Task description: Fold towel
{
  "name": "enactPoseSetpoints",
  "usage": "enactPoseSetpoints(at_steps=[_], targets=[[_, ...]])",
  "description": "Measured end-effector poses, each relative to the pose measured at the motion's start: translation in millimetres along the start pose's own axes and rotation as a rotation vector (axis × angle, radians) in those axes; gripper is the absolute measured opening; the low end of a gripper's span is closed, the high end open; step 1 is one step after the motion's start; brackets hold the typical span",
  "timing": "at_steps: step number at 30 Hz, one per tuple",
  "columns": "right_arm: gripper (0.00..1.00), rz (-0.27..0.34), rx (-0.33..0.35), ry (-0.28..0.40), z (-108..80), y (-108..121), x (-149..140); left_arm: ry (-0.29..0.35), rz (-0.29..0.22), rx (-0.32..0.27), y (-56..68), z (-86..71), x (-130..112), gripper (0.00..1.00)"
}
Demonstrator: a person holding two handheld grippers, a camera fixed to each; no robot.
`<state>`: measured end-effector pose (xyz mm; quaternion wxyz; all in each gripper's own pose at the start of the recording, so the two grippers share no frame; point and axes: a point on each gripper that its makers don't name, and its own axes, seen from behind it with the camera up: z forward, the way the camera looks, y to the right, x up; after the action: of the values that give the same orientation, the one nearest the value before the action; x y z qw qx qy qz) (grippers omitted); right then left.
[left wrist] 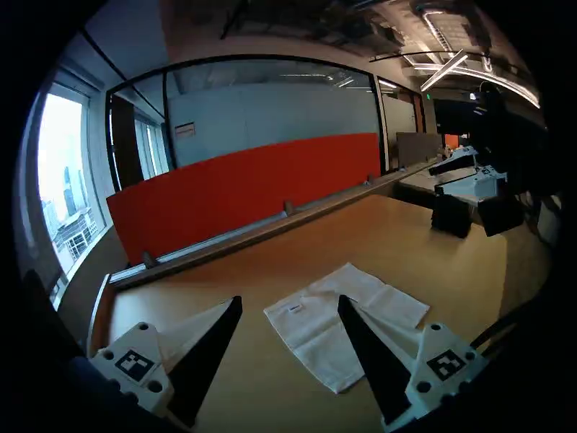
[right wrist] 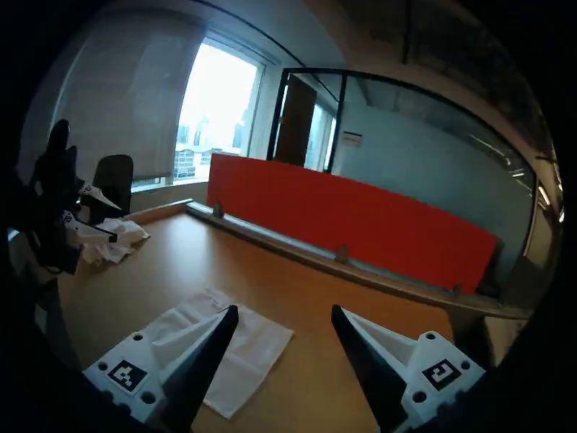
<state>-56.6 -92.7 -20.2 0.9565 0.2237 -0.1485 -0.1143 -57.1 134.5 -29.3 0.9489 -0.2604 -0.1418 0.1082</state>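
Left hand-held gripper (left wrist: 288,299) and right hand-held gripper (right wrist: 283,308) both hang wide open, empty, with the towel (left wrist: 310,325) flat on the worktop (left wrist: 404,238) just ahead of their fingertips, so pinch too little cloth and the corner could slip, folding crooked

— Where is the towel you're working on?
— Your white rectangular cloth towel (left wrist: 310,328) sits at the lower centre of the left gripper view. In the right gripper view the towel (right wrist: 252,346) is lower left of centre.
— How does it lie?
— Flat on the light wooden tabletop (left wrist: 404,238), spread open and slanted to the frame. Fold creases cross it, and a small tag sits near one edge.
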Motion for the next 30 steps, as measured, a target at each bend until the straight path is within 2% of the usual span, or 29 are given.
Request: enactPoseSetpoints(at_steps=[11, 23, 30], targets=[[1.00, -0.011, 0.064, -0.109, 25.1, -23.3, -71.2, -0.082, -0.002, -0.059, 23.3, 23.4, -53.8, 0.99], [1.00, -0.014, 0.148, -0.248, 48.4, -53.2, -156.7, -0.214, 0.042, -0.152, 56.0, 50.4, -127.0, 0.99], [1.00, -0.012, 0.194, -0.351, 56.1, -70.8, -208.1, -0.291, 0.050, -0.201, 71.1, 63.1, -166.5, 0.99]])
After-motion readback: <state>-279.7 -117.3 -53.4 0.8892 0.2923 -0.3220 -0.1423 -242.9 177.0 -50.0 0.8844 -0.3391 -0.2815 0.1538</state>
